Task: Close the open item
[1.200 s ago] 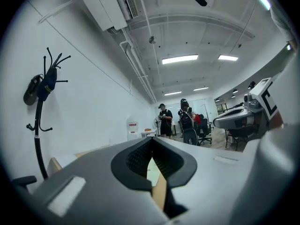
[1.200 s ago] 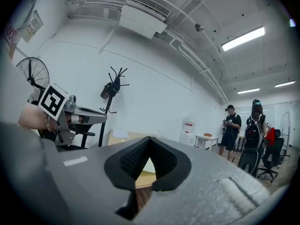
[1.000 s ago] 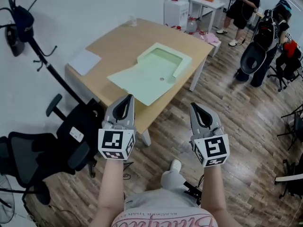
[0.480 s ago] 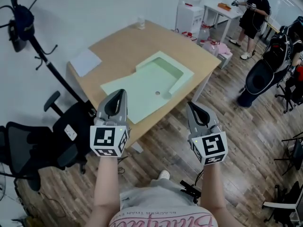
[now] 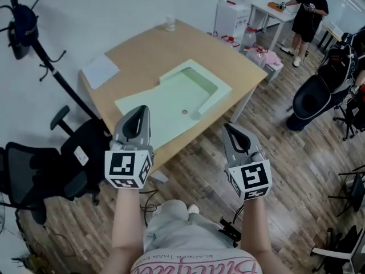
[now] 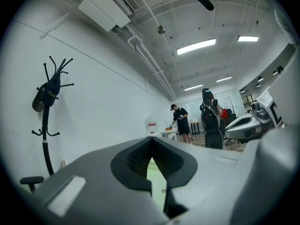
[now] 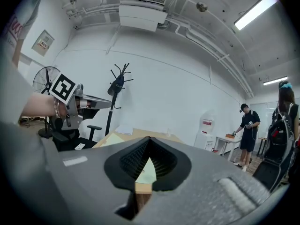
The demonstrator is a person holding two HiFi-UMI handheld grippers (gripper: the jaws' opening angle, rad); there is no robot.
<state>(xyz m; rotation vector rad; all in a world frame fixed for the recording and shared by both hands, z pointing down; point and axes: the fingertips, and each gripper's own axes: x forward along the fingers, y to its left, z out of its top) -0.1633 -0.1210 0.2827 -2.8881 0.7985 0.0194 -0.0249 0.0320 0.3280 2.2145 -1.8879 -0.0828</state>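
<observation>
A pale green box point(image 5: 171, 99) lies open on the wooden table point(image 5: 142, 47), its flat lid spread toward the near left and its shallow tray at the far right. A small round spot shows on the lid. My left gripper point(image 5: 141, 109) hovers over the table's near edge, just short of the lid, jaws shut and empty. My right gripper point(image 5: 228, 128) hangs over the floor off the table's near right side, also shut on nothing. In the left gripper view a sliver of the green box point(image 6: 155, 175) shows below the left gripper point(image 6: 151, 140). The right gripper view shows the same under the right gripper point(image 7: 149, 139).
A white sheet point(image 5: 100, 71) and a clear cup point(image 5: 170, 22) sit on the table's far side. A black office chair point(image 5: 54, 164) and a coat stand point(image 5: 25, 24) are at the left. A water dispenser point(image 5: 232, 7), a person point(image 5: 308, 10) and a dark stroller point(image 5: 316, 99) are at the far right.
The table and green box have come nearer in the head view. Both grippers have stayed shut, side by side; the left now reaches the table's near edge.
</observation>
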